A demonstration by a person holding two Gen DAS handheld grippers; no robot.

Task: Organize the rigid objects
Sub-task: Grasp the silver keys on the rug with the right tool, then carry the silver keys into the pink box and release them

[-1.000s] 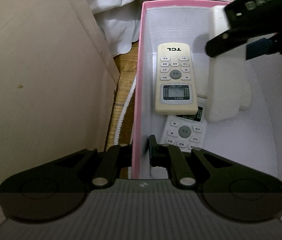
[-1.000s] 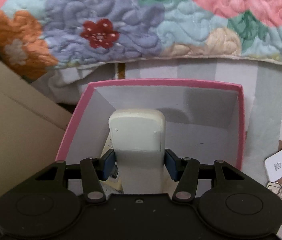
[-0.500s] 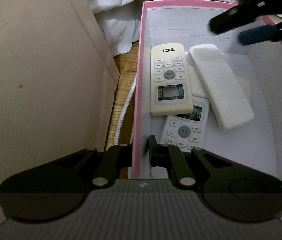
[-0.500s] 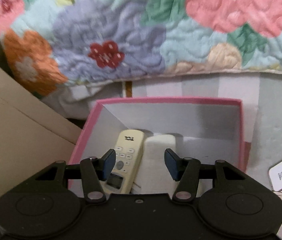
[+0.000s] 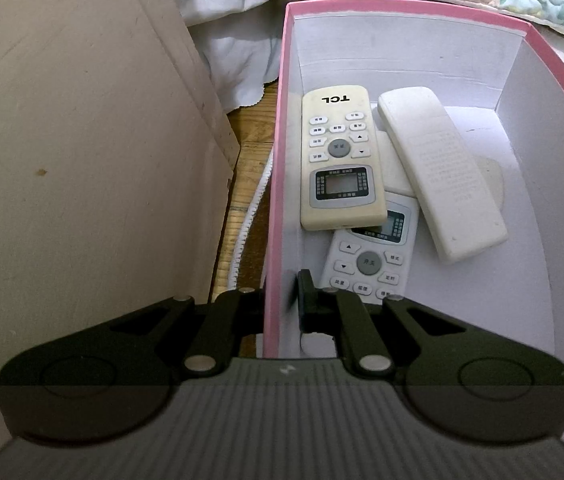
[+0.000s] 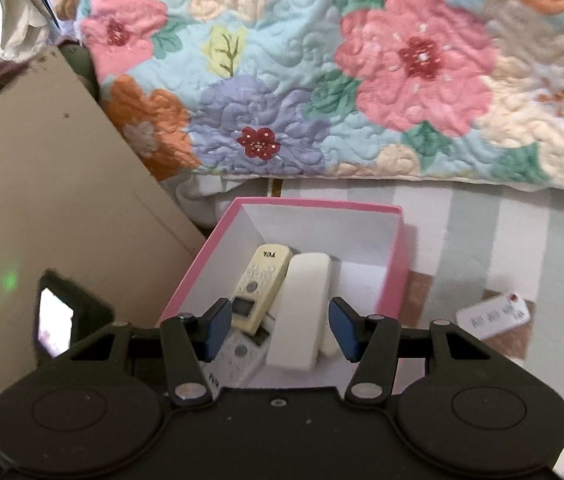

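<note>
So the left gripper (image 5: 282,292) is clamped tight on the near wall of the pink box (image 5: 409,6). Inside, the cream TCL remote (image 5: 339,158) lies partly over a white remote (image 5: 369,264), with another face-down remote (image 5: 439,170) just beside it (angled). The right gripper (image 6: 280,330) hangs above with jaws apart, holding nothing.

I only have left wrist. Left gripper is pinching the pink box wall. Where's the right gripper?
Observer: The right gripper hangs above the pink box, open, nothing between its pads.
Operator: Anything left outside the box?
Observer: Yes, a small white remote lies on the striped sheet, right of the box.
Operator: Which remote sits under the right gripper?
Observer: The face-down white remote, lying beside the TCL remote.
</note>
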